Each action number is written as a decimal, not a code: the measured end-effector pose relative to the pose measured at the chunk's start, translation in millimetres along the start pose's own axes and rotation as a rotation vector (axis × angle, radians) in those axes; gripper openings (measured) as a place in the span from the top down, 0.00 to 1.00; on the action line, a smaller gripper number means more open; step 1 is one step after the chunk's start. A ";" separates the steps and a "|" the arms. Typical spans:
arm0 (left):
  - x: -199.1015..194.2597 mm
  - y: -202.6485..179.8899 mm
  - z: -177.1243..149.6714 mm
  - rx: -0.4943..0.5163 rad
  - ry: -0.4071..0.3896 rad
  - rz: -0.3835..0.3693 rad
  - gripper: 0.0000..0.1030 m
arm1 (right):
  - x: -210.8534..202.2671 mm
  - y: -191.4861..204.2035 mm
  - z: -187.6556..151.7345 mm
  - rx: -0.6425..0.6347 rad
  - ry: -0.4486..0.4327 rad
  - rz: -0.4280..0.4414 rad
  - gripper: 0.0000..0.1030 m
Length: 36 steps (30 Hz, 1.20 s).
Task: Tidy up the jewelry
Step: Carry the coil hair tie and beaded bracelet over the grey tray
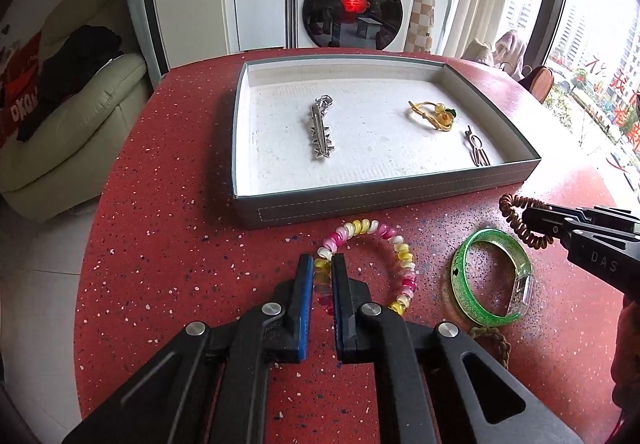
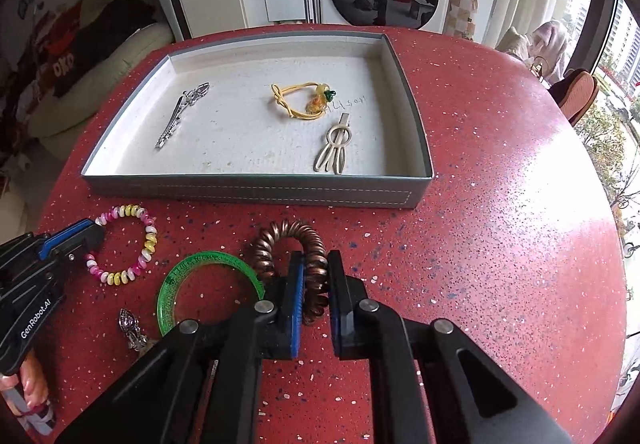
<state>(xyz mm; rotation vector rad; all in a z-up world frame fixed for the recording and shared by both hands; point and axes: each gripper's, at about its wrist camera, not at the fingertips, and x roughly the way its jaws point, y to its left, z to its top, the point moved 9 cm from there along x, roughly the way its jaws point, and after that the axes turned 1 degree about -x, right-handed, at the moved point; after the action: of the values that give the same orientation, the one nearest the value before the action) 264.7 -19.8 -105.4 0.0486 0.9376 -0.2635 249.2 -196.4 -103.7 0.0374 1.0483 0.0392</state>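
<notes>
We are at the pick-up step, with both hands committed at once. Our left gripper (image 1: 322, 268) has its jaws pinched onto the near-left arc of the pink-and-yellow spiral hair tie (image 1: 372, 264), which lies on the red speckled table (image 1: 160, 244) just in front of the grey tray (image 1: 360, 204). Our right gripper (image 2: 314, 276) is clamped on the brown spiral hair tie (image 2: 288, 240), also in front of the tray. The green glitter bangle (image 2: 192, 264) lies untouched between the two ties, and a small silver clip (image 2: 130, 326) rests near it.

Inside the tray we already have a silver star hair clip (image 1: 319, 136), a yellow hair tie with a bead charm (image 1: 434, 116) and a pale loop-shaped clip (image 2: 334, 152).

Next, we judge, both ties need lifting clear of the tray's near wall and carrying over its white floor. The coils are springy and could slip or snag, so we should keep the grips firm until they are over bare spots.
</notes>
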 end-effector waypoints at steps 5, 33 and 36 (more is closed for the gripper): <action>-13.6 2.8 3.6 -0.016 -0.025 -0.017 0.74 | -11.9 -0.9 -0.9 0.017 -0.017 0.025 0.88; -3.7 -16.0 109.7 -0.047 -0.104 -0.066 0.74 | -29.0 -10.1 88.8 0.071 -0.106 0.092 0.88; 12.3 -19.9 122.4 -0.050 -0.091 -0.048 0.74 | -18.4 -15.0 102.1 0.080 -0.106 0.079 0.88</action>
<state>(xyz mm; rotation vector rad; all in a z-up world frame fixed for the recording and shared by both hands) 363.5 -60.6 -41.2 -0.0317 0.8556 -0.2837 328.7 -213.5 -37.7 0.1515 0.9415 0.0664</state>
